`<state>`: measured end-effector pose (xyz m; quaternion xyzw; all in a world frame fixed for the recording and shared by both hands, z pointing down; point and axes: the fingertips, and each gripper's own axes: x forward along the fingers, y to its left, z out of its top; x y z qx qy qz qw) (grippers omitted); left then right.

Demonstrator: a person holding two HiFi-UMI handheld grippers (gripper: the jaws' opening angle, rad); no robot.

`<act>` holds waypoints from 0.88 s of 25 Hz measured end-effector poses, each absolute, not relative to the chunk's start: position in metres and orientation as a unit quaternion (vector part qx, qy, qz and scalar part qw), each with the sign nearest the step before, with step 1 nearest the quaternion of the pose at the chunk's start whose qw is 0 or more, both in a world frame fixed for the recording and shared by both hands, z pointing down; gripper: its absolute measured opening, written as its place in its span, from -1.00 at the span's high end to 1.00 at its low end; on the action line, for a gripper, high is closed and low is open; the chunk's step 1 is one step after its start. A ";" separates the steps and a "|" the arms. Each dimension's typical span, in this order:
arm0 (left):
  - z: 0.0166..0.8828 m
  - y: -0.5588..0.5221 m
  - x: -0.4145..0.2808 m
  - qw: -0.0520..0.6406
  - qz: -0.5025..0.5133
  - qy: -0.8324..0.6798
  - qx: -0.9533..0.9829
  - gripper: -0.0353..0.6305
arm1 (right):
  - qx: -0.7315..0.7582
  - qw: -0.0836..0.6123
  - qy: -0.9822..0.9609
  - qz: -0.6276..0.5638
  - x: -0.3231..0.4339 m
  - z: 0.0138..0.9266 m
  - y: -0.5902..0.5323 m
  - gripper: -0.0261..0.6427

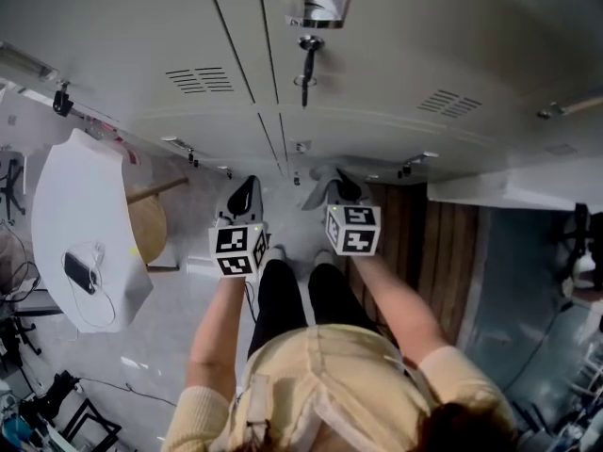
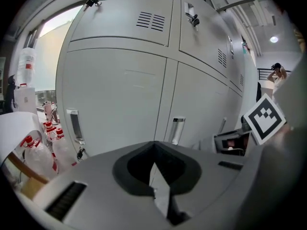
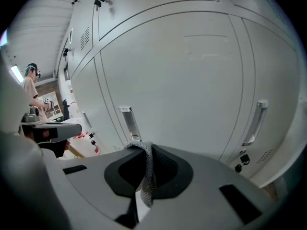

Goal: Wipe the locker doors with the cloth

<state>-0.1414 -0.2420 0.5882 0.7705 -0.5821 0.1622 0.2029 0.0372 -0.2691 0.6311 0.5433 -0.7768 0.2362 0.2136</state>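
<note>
Up at 12 o'clock in the head view stand the grey locker doors (image 1: pixel 141 55), all shut. One door has a key (image 1: pixel 305 64) hanging in its lock, also near 12 o'clock. Two legs (image 1: pixel 292 299) show below the middle, approx 6 o'clock.

L hand-held gripper (image 1: pixel 243 199) sits just left of the middle, approx 9 o'clock. Its jaws are pressed together & nothing is between them. It points at the doors but is apart from them.

R hand-held gripper (image 1: pixel 336 188) sits just right of the middle, approx 3 o'clock, close beside the L one. Its jaws are squeezed tight on the cloth (image 3: pixel 146 171). It is grey w/ a bumpy weave. A fold of it pokes up over the jaw tips, at 12 o'clock from the jaws in the right gripper view. It is not on a door; the doors are a bit away in front.

A long silver handle (image 3: pixel 126 121) is on the door ahead, approx 11 o'clock from the R jaws.

Far out at 9 o'clock in the head view is a white round table (image 1: pixel 75 186) w/ a small dark thing (image 1: pixel 80 271) & a wire on it. Clear bottles (image 2: pixel 45 145) w/ red caps show at 8 o'clock in the left gripper view. One other person (image 3: pixel 30 87) stands far off at 9 o'clock in the right gripper view.
</note>
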 end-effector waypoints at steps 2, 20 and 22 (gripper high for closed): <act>0.591 -0.238 -0.151 0.204 0.164 -0.589 0.764 0.93 | 0.534 0.218 -0.782 0.237 0.024 0.637 -0.269 0.90; 0.624 -0.236 -0.188 0.219 0.171 -0.608 0.744 0.93 | 0.517 0.244 -0.785 0.238 -0.036 0.682 -0.296 0.90; 0.626 -0.240 -0.186 0.222 0.168 -0.608 0.744 0.93 | 0.518 0.244 -0.783 0.243 -0.035 0.682 -0.298 0.90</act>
